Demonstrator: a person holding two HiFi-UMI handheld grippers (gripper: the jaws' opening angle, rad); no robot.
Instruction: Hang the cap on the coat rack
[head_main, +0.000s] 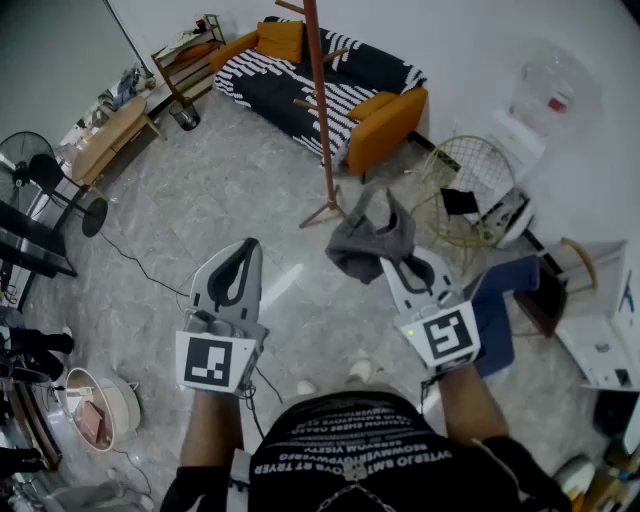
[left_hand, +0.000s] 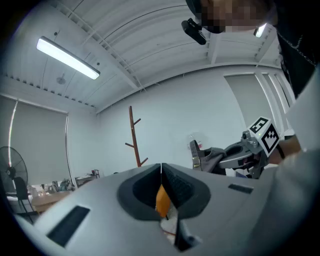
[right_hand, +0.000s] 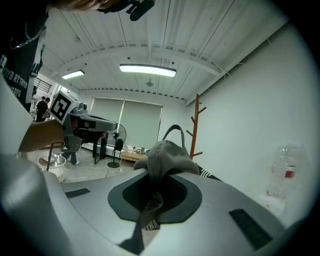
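Two grippers working: right gripper (head_main: 402, 266) is clamping grey cap (head_main: 365, 235); left gripper (head_main: 244, 250) is holding jaws together, empty; wooden coat rack (head_main: 322, 110) standing at 12 o'clock.

Head view steeply down; gripper views low along their jaws; coat rack (head_main: 321, 100) common to all.

I am standing in a large room furnished as a living space: striped sofa (head_main: 330, 85) with orange cushions (head_main: 280, 40), wooden coat rack (head_main: 322, 110), low wooden table (head_main: 108, 135), pedestal fan (head_main: 30, 165), water dispenser (head_main: 535, 110). The grey stone-look floor (head_main: 220, 200), bare white walls (head_main: 470, 40) and ceiling tube lights (right_hand: 147, 70) suggest a studio.
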